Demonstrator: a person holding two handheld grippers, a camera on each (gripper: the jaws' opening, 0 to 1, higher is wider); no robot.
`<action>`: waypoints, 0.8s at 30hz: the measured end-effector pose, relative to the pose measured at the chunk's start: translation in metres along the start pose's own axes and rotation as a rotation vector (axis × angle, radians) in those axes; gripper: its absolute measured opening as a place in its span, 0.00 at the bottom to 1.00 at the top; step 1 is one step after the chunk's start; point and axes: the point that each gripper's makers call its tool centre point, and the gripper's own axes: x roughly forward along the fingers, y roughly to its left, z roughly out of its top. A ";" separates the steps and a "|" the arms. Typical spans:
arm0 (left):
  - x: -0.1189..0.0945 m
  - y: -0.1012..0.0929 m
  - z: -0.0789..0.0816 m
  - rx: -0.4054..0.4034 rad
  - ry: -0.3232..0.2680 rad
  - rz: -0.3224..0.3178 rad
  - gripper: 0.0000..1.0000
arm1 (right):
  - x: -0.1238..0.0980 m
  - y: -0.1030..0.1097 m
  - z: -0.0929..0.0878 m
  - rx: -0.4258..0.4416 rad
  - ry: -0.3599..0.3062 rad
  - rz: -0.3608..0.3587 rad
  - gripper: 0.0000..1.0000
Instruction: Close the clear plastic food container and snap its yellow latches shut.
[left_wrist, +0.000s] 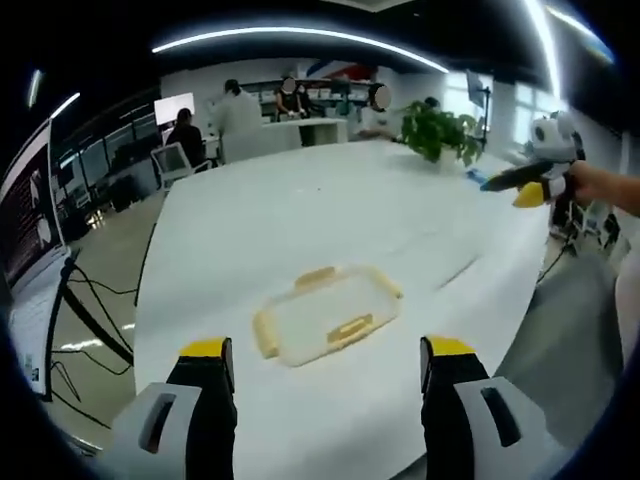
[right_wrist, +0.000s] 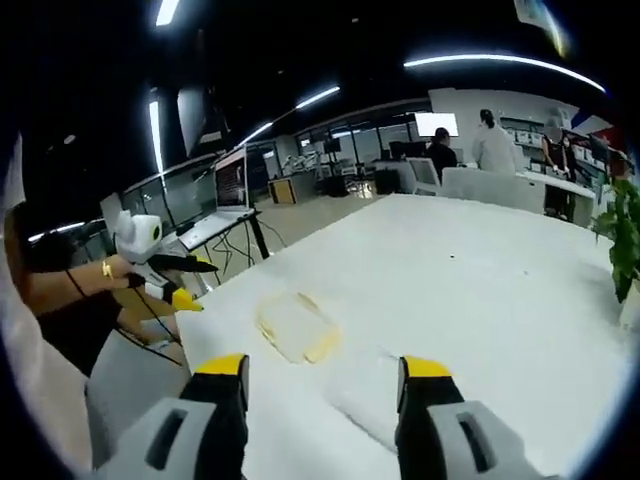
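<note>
The clear plastic container (left_wrist: 328, 315) with yellow latches lies flat on the white table (left_wrist: 330, 210), near its front edge. Its latches stick out at the sides; whether the lid is seated I cannot tell. My left gripper (left_wrist: 327, 350) hangs open just short of it, jaws wide apart and holding nothing. In the right gripper view the container (right_wrist: 297, 328) sits a little ahead of my right gripper (right_wrist: 325, 367), which is also open with nothing in it. Each gripper shows in the other's view, held by a hand: the right gripper (left_wrist: 535, 180) and the left gripper (right_wrist: 160, 262).
A potted plant (left_wrist: 440, 130) stands at the table's far end. Several people are at desks (left_wrist: 300, 125) beyond it. A laptop on a stand (right_wrist: 228, 195) and floor cables (left_wrist: 95, 300) lie off the table's side. The table edge (left_wrist: 145, 300) drops close to the container.
</note>
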 end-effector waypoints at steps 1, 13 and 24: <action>0.002 -0.001 0.000 0.007 0.006 -0.007 0.75 | 0.005 0.001 0.000 -0.030 0.015 0.011 0.59; 0.036 0.001 -0.002 0.194 0.117 -0.122 0.76 | 0.052 0.010 -0.011 -0.233 0.167 0.150 0.59; 0.058 0.002 -0.013 0.348 0.265 -0.257 0.74 | 0.096 0.008 -0.009 -0.288 0.276 0.219 0.59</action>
